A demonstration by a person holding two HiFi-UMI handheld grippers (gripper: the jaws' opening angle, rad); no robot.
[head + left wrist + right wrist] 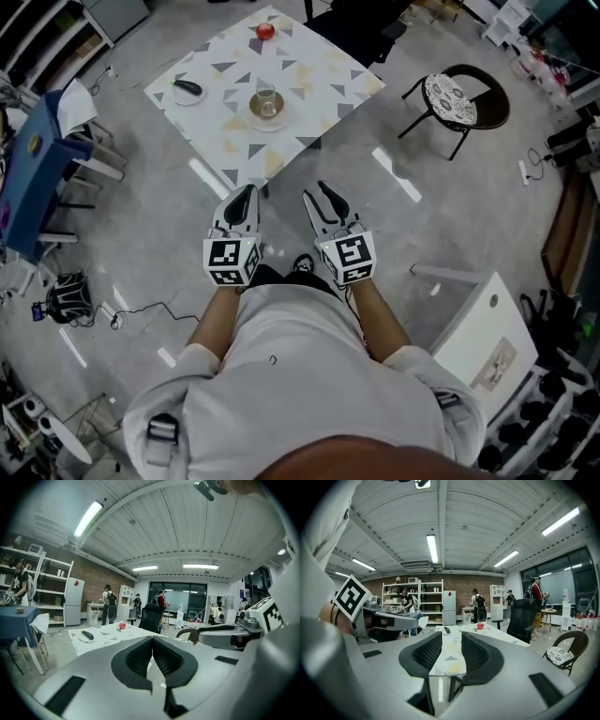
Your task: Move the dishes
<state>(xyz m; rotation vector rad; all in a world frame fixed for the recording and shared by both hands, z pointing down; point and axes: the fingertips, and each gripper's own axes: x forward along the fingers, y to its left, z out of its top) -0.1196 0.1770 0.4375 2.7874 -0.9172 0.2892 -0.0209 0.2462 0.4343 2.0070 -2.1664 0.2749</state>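
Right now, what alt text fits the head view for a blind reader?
Seen from above, a person holds the left gripper, shut, and the right gripper, slightly open, both empty, short of a patterned table carrying a cup on a saucer, a plate and a red object.

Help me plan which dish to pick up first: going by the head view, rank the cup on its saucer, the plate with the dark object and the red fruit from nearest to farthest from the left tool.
1. The cup on its saucer: middle of the table, just ahead of the left tool.
2. The plate with the dark object: left corner.
3. The red fruit: far corner.
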